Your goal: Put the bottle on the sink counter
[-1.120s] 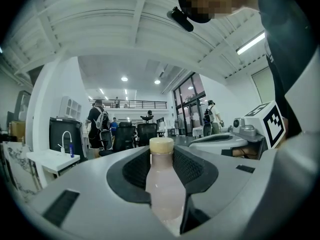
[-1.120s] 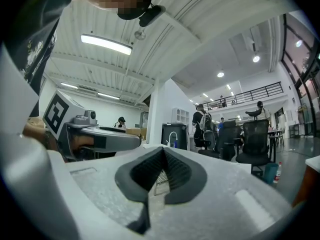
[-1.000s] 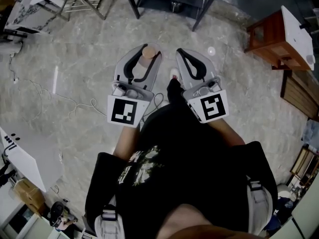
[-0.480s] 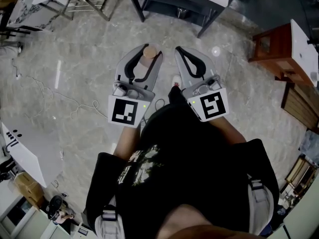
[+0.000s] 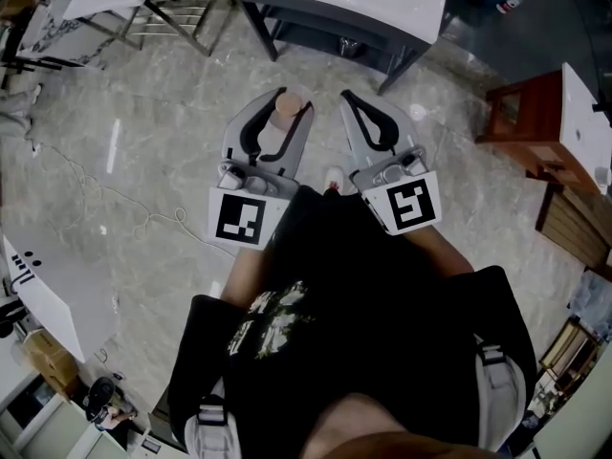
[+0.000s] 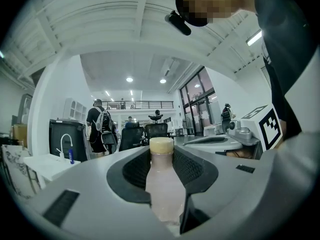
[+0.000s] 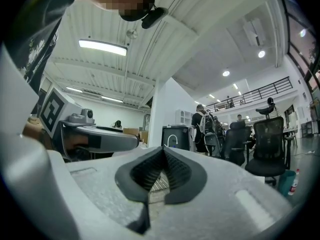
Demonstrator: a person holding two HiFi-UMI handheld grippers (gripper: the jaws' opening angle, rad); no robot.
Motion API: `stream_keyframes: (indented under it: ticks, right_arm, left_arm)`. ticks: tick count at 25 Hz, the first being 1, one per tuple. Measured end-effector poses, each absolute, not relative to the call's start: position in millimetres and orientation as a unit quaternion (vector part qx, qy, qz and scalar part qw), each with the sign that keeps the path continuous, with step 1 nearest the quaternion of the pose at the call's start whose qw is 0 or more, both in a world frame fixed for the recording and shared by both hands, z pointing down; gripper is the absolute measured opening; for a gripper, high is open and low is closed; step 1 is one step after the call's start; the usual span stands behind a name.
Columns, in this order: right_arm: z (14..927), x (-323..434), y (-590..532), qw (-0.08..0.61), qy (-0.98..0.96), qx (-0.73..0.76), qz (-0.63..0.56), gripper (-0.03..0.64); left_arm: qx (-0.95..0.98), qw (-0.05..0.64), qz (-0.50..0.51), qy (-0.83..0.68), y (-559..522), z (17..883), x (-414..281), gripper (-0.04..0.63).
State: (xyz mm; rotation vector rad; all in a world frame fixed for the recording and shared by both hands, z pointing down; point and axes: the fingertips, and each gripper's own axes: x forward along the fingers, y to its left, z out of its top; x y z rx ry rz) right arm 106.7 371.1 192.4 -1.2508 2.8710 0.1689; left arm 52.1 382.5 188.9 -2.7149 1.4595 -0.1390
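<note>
Over the grey marble floor [image 5: 143, 151], my left claw [image 5: 276, 109] grips the upright bottle [image 6: 162, 184]; my right claw [image 5: 352, 105] is closed, holding nothing

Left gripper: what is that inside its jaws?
A pale pink bottle with a cream cap stands upright, clamped in the left gripper. Its base is covered by the jaws.

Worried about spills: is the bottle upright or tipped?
Upright. The bottle stands cap-up in the left hand-held gripper; the head view shows its cap from above.
</note>
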Motion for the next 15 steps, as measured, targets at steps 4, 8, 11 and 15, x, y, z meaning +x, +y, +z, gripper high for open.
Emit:
stream_keyframes:
  ticks: [4, 8, 11, 15]
  right_arm:
    - [198.8, 116.5, 351.7, 0.006, 0.914, -0.404, 0.045, -0.005]
    - [205.4, 122.2, 338.1, 0.004, 0.91, -0.413, 0.037, -0.005]
    - [210.3, 123.4, 329.5, -0.003, 0.912, -0.408, 0.041, -0.005]
    - [212.4, 122.1, 306.2, -0.004, 0.912, -0.409, 0.036, -0.005]
  left_arm:
    - [-0.879, 0.023, -0.049, 0.474, 365.0, 197.1, 59.2, 0.147]
    - [-0.88, 0.017, -0.049, 0.473, 348.3, 201.8, 62.4, 0.147]
    - [-0.88, 0.013, -0.046, 0.473, 335.2, 206.1, 65.2, 0.147]
    - [-0.883, 0.016, -0.048, 0.467, 313.2, 207.0, 67.6, 0.147]
